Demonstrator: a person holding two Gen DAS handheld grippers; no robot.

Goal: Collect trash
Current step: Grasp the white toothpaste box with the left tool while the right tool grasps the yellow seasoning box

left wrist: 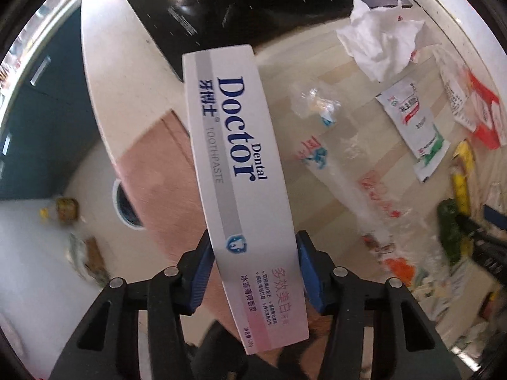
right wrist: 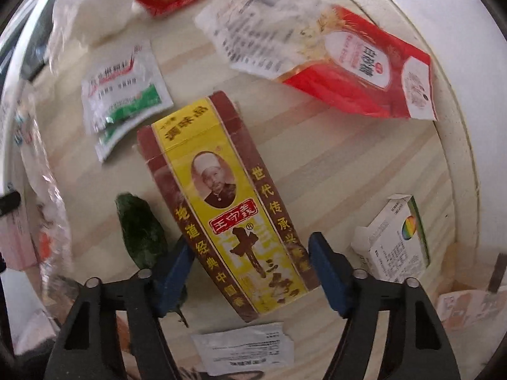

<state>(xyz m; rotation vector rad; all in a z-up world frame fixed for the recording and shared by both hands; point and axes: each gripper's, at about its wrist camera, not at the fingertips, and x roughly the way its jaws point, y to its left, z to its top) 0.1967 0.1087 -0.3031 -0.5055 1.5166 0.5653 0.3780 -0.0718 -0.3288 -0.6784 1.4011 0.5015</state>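
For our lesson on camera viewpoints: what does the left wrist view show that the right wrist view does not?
Left only: the left gripper clamping a white Dental Doctor toothpaste box.
Right only: the open right gripper straddling a yellow-and-brown spice box; small white carton.
Both: white-and-green sachet, red-and-white packet, pale wooden table.

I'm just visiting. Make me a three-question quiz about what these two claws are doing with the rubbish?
1. True or false: the left claw grips a toothpaste box.
2. The box between the right claw's fingers is mainly: A yellow, B blue, C black?
3. Fill in: beside the spice box lies a dark ____ wrapper.

Key: 1 true; 2 A; 3 green.
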